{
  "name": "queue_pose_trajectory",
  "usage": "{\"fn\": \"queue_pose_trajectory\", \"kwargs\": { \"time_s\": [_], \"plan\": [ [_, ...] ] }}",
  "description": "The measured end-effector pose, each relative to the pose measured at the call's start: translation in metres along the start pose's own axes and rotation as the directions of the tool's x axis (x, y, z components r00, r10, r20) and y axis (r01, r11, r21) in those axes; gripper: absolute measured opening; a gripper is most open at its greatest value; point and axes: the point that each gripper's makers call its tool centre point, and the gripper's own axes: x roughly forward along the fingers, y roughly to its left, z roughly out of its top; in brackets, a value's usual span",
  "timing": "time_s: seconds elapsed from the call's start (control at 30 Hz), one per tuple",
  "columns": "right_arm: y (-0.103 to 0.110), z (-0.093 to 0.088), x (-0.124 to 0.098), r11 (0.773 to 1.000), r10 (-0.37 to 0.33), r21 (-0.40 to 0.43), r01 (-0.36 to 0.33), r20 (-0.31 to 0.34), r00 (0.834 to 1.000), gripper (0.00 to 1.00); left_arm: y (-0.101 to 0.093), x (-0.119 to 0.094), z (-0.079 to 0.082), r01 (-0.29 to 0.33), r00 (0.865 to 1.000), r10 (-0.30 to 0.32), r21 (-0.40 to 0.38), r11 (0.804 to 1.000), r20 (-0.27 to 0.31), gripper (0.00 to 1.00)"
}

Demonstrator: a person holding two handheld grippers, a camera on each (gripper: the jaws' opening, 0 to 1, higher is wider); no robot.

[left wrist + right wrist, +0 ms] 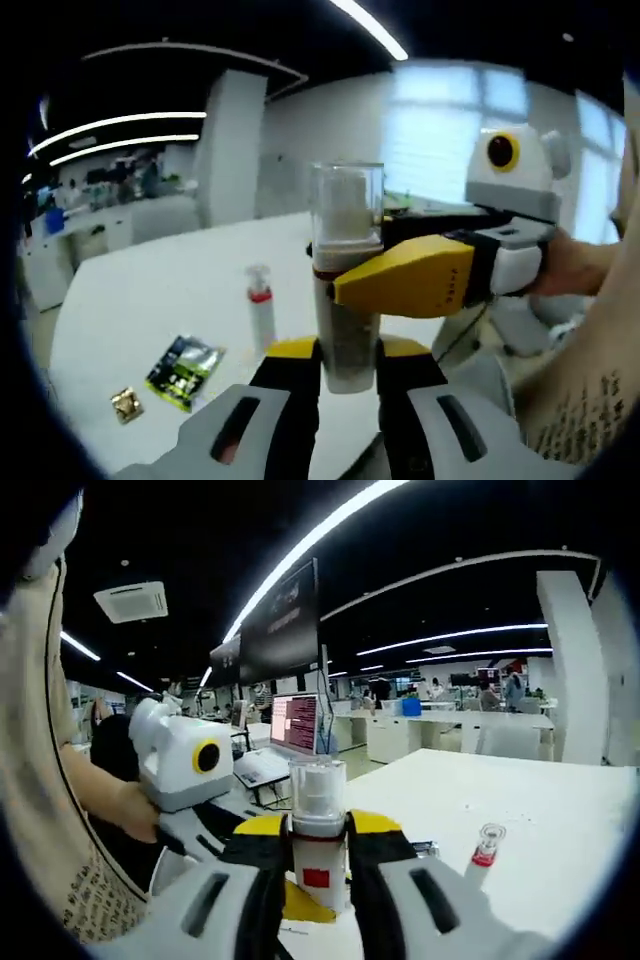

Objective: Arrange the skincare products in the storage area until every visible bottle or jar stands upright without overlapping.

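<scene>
A tall pump bottle [346, 300] with a clear cap is held up above the white table [140, 290], upright in the view. My left gripper [347, 365] is shut on its lower body. My right gripper [345, 272] comes in from the right and is shut on its neck, just under the cap. In the right gripper view the same bottle [318, 800], with a red label, sits between my right gripper's [318, 865] yellow-tipped jaws. A small bottle [260, 308] with a red collar stands upright on the table, also seen as the small bottle [484, 848] at the right.
A green packet [183, 370] and a small gold sachet [127, 403] lie on the table near its left edge. A laptop [290, 728] stands open on the far side of the table [540, 800]. A person's arm and shirt [590, 400] are close at the right.
</scene>
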Motion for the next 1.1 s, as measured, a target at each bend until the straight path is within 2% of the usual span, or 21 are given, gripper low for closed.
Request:
{"fn": "queue_pose_trajectory", "kwargs": {
  "time_s": [0.03,0.07,0.1,0.17,0.2,0.43,0.53,0.67,0.83,1.1],
  "plan": [
    [0.000,0.001,-0.003,1.000,0.018,0.007,-0.018,0.003,1.000,0.24,-0.001,0.000,0.002,0.016,1.000,-0.016,0.017,1.000,0.008,0.17],
    [0.001,0.002,-0.005,0.999,0.039,0.016,-0.039,0.006,0.999,0.24,-0.009,-0.001,0.000,0.092,0.996,-0.092,0.027,0.995,-0.017,0.17],
    [0.004,0.005,-0.008,0.996,0.084,0.031,-0.084,0.014,0.996,0.24,-0.011,-0.002,0.001,0.113,0.993,-0.112,0.028,0.993,-0.025,0.17],
    [0.002,0.009,-0.012,0.995,0.092,0.026,-0.093,0.018,0.996,0.25,-0.011,-0.003,0.003,0.140,0.990,-0.138,0.058,0.988,-0.036,0.17],
    [0.004,0.011,-0.013,0.993,0.114,0.019,-0.114,0.019,0.993,0.25,-0.016,-0.003,0.004,0.188,0.981,-0.185,0.057,0.981,-0.050,0.17],
    [0.009,0.018,-0.016,0.979,0.205,0.008,-0.205,0.001,0.979,0.25,-0.021,0.002,0.002,0.274,0.959,-0.263,0.108,0.956,-0.103,0.17],
    [0.005,0.021,-0.017,0.980,0.200,0.010,-0.200,0.008,0.980,0.26,-0.025,0.005,-0.001,0.307,0.948,-0.292,0.124,0.943,-0.127,0.17],
    [0.000,0.020,-0.016,0.981,0.192,0.021,-0.192,0.005,0.981,0.22,-0.018,0.012,0.000,0.308,0.949,-0.296,0.113,0.945,-0.111,0.17],
    [-0.008,0.007,-0.014,0.985,0.168,0.027,-0.168,-0.024,0.985,0.21,-0.013,0.018,-0.009,0.295,0.952,-0.280,0.123,0.948,-0.124,0.17],
    [-0.018,-0.019,-0.007,0.991,0.133,-0.003,-0.134,-0.113,0.985,0.21,0.001,0.030,-0.030,0.278,0.945,-0.243,0.145,0.950,-0.217,0.18]
  ]
}}
